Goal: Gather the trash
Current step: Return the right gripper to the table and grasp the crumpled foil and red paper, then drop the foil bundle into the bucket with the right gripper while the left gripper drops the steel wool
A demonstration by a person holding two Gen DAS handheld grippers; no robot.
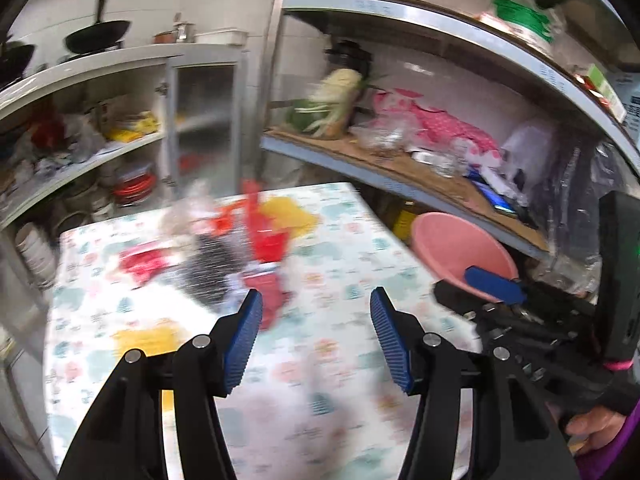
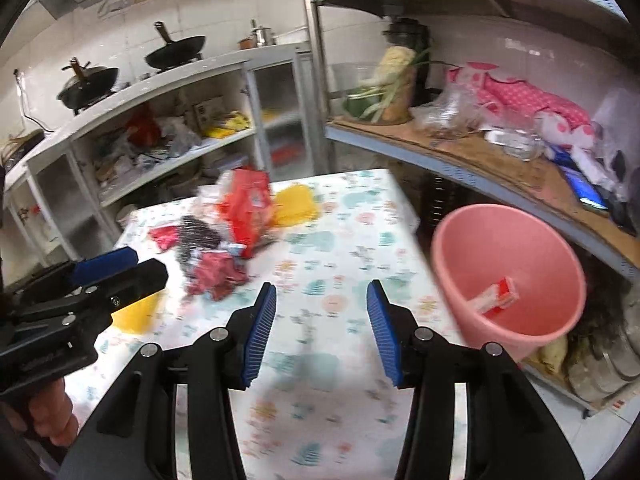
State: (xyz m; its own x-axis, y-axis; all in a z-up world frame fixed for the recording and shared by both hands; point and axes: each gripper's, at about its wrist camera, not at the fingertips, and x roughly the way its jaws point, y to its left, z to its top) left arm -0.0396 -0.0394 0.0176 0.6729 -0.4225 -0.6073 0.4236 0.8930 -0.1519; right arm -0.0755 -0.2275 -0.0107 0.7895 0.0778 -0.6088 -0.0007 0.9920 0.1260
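A cluttered kitchen with open shelves surrounds a table [image 2: 340, 240] under a patterned cloth. Wrappers [image 2: 240, 216] lie heaped at its far side, and the pink bucket [image 2: 508, 264] stands just off its right edge, likely for easy dropping. The left claw [image 1: 316, 336] and right claw [image 2: 322, 328] hover with jaws apart, holding nothing.

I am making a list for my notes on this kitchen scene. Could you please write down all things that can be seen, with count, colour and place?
table: one, white cloth with pastel print, centre
wrapper pile: several, red, dark and clear, far part of table
yellow pieces: two, yellow, one behind the pile, one at the near left edge
bucket: one, pink, right of table, beside it
red-white packet: one, inside bucket
woks: two, black, counter at back
metal rack: one, grey, right side, holding vegetables, pink dotted cloth, bags
cupboard: one, white, under counter, cluttered
left gripper: black with blue pads, open, empty
right gripper: same colours, open, empty
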